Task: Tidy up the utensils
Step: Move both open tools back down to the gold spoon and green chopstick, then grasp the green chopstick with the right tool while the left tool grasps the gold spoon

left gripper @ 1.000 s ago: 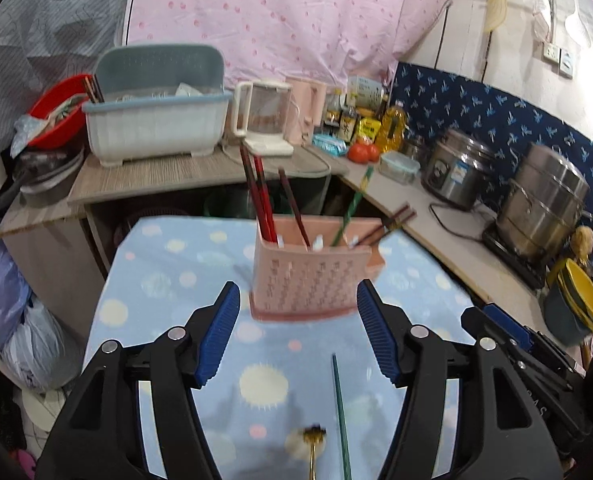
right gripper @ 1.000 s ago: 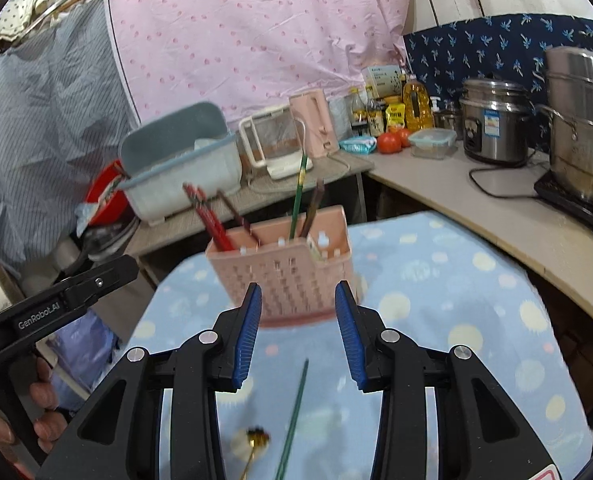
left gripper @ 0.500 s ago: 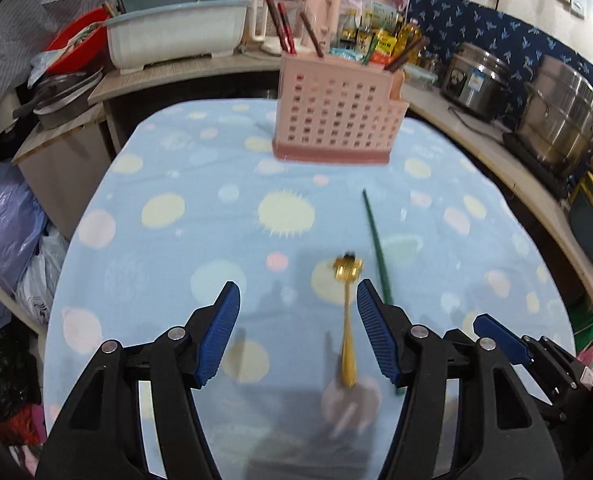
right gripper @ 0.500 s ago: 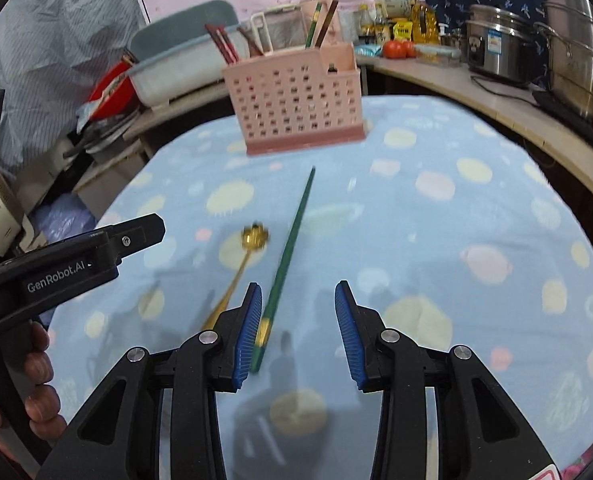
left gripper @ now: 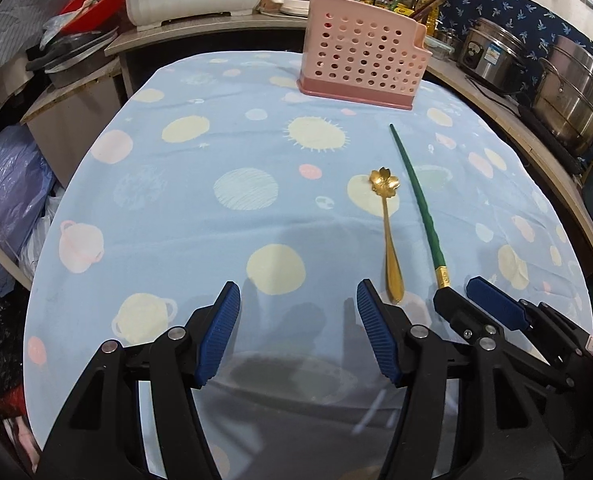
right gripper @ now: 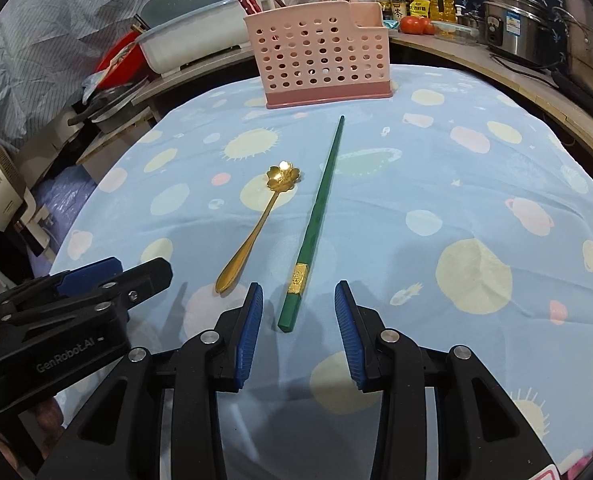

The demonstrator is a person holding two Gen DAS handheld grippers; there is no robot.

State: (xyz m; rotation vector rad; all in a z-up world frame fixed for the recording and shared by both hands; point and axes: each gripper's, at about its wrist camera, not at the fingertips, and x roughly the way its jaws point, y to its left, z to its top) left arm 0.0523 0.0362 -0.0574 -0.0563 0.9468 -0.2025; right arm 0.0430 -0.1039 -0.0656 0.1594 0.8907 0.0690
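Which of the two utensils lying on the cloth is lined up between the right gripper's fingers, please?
The green chopstick: its gold-banded end sits between the right gripper's open fingers, while the gold spoon lies left.

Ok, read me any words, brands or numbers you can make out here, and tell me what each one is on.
"GenRobot.AI": on the left gripper body, seen from the right wrist view.
"...YWORTH": partial word on the white device at the left edge.
Labels on the bottles and packets and the rice cooker sticker: too small to read.

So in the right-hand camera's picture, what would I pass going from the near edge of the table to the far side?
right gripper → green chopstick → gold spoon's flower bowl → pink utensil basket → tomatoes on the counter behind.
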